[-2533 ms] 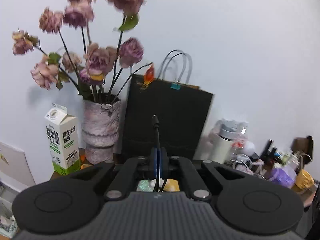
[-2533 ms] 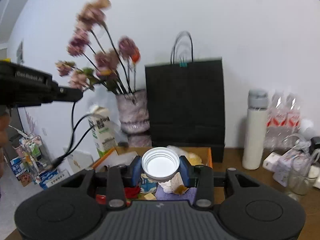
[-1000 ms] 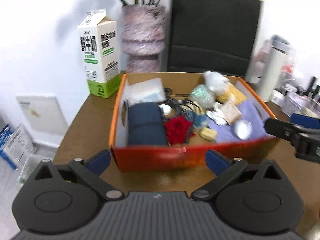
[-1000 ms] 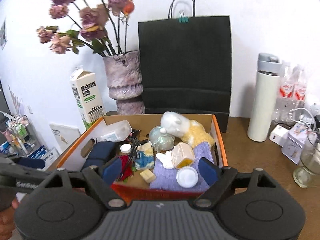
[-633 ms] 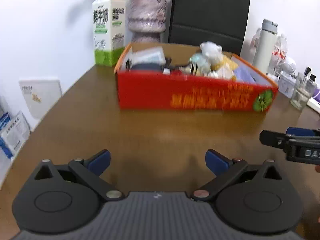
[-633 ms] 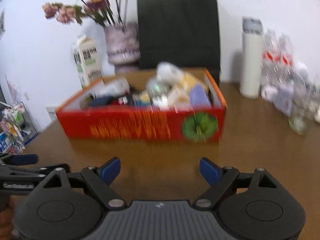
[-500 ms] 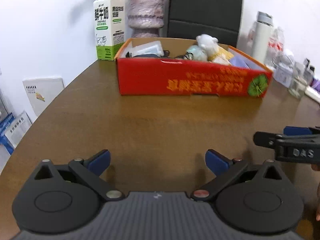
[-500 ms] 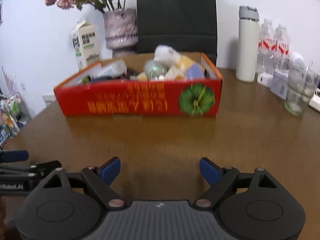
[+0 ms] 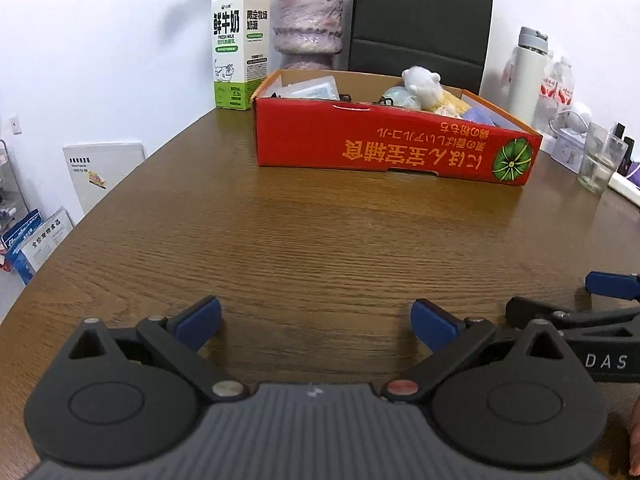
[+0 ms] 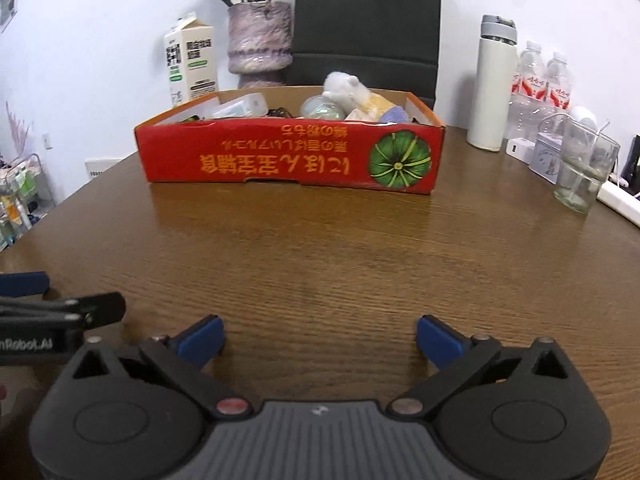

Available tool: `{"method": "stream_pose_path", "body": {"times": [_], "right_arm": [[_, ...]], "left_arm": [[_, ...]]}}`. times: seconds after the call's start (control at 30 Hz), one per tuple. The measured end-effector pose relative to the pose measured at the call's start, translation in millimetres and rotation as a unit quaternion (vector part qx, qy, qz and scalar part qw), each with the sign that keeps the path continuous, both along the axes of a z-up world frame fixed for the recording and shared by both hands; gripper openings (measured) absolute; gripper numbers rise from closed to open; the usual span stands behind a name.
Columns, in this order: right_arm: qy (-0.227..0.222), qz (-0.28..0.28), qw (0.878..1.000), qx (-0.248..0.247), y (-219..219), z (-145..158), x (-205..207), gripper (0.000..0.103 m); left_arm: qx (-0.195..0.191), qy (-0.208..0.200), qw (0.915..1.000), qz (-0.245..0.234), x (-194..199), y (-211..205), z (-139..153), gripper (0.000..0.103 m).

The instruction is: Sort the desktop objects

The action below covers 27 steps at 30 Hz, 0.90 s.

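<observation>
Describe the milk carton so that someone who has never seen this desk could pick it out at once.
Start at the red cardboard box on the brown wooden table. Behind its far left corner, against the white wall, stands the milk carton, just left of the mottled pink vase. It is the only gable-topped pack there: white, with black Chinese lettering and a green band at its foot.

low side-by-side views toward box (image 9: 394, 152)

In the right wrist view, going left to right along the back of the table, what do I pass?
Milk carton → purple vase → black paper bag → white thermos → water bottles → drinking glass.
</observation>
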State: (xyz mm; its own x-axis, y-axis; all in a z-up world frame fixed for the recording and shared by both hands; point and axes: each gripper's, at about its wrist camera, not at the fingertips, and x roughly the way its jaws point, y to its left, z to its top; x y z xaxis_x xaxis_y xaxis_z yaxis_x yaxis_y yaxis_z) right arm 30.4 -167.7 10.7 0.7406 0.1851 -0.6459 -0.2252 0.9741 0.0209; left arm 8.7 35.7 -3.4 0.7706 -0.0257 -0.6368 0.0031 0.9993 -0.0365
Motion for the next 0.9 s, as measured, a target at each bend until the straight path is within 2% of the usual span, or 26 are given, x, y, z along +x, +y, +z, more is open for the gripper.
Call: {"method": "stream_pose_path", "body": {"times": [0.13,0.9], "right_arm": [[0.0,-0.005,1.0,0.001,0,0,-3,0.103],[0.001,-0.009,1.0,0.0,-3,0,-8,0.103]], "left_arm": [[0.024,0.005,0.9997,0.0,3,-7,-1,0.103],[0.023,0.005,0.9996,-0.014,3,-11,-2,0.103]]}}
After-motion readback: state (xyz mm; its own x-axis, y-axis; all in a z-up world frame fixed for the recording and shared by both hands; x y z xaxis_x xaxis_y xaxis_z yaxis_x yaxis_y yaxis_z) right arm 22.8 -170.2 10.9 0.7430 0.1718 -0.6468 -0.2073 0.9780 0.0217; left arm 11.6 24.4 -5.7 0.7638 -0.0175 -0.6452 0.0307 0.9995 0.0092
